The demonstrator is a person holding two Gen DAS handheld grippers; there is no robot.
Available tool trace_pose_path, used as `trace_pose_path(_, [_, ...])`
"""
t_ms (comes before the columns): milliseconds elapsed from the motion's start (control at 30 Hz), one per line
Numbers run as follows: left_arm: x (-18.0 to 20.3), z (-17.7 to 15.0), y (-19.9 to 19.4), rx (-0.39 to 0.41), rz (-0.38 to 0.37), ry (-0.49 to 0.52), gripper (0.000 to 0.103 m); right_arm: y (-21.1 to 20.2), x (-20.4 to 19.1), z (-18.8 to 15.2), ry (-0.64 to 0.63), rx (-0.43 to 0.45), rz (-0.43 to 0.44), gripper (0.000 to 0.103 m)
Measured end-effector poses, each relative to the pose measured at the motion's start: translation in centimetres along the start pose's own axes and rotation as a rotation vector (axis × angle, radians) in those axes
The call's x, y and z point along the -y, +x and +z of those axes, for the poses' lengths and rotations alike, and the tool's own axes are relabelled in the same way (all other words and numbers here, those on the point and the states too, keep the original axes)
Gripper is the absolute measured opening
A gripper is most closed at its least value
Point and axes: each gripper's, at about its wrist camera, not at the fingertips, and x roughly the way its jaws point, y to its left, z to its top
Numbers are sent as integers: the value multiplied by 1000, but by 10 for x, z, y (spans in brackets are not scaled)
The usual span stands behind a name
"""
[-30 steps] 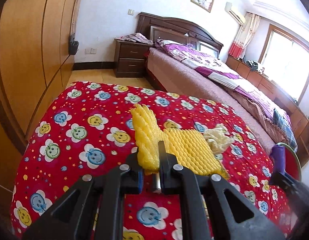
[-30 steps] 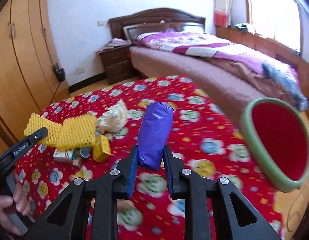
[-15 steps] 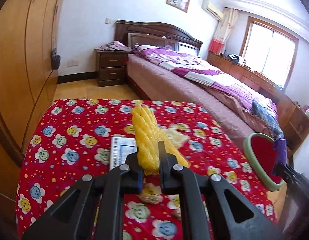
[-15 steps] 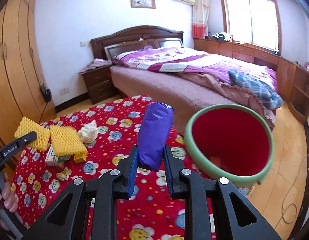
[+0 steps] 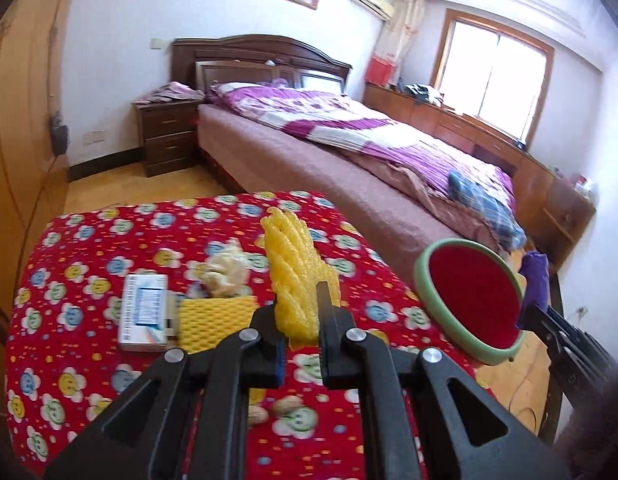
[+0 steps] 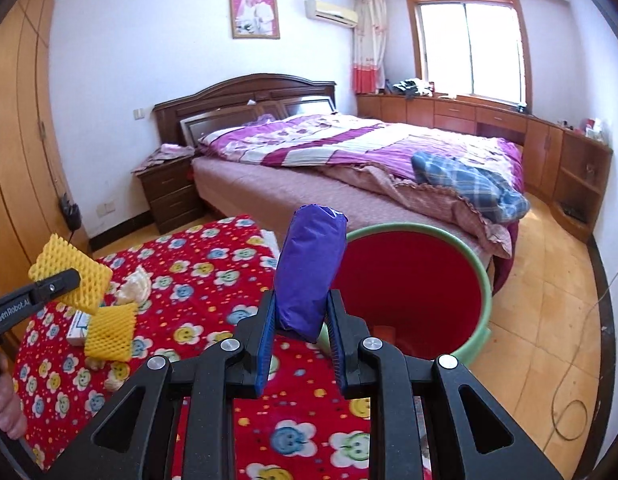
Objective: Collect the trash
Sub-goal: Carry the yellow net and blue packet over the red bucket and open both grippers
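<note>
My left gripper (image 5: 299, 312) is shut on a yellow foam net (image 5: 295, 268) and holds it above the red smiley tablecloth (image 5: 89, 380). My right gripper (image 6: 301, 320) is shut on a purple wrapper (image 6: 311, 268) and holds it near the rim of the red bin with a green rim (image 6: 413, 292), which stands beside the table. The bin also shows in the left wrist view (image 5: 469, 300). A second yellow foam net (image 5: 215, 320), a white box (image 5: 145, 312), a crumpled tissue (image 5: 225, 270) and peanut shells (image 5: 283, 406) lie on the table.
A bed (image 6: 349, 168) with a purple quilt stands behind the table, with a nightstand (image 6: 169, 192) to its left. A wooden wardrobe (image 6: 13, 160) lines the left wall. A cable (image 6: 569, 400) lies on the floor at right.
Both grippers have risen and swung right toward the bin. The held foam net is clear of the other net on the table. The bin now sits just behind the purple wrapper.
</note>
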Motion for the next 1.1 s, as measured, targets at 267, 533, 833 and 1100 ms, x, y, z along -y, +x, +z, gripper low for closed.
trace_pose_path(267, [54,0,31,-56,-41,79,11,24,49,-2,86,-38,-19,24])
trace_pose_path(533, [108,-7,70,-136,-91,154,11,47,93,-13,144,-95,-79,24])
trace_pose_path(833, [156,-7,103,-178,-139,236,11,75,120,-19,175,-153,-95,24])
trace_pose_path(1100, [184,-7,132,-217,-188,268,11,90,139,-22,205,-166,-52,27])
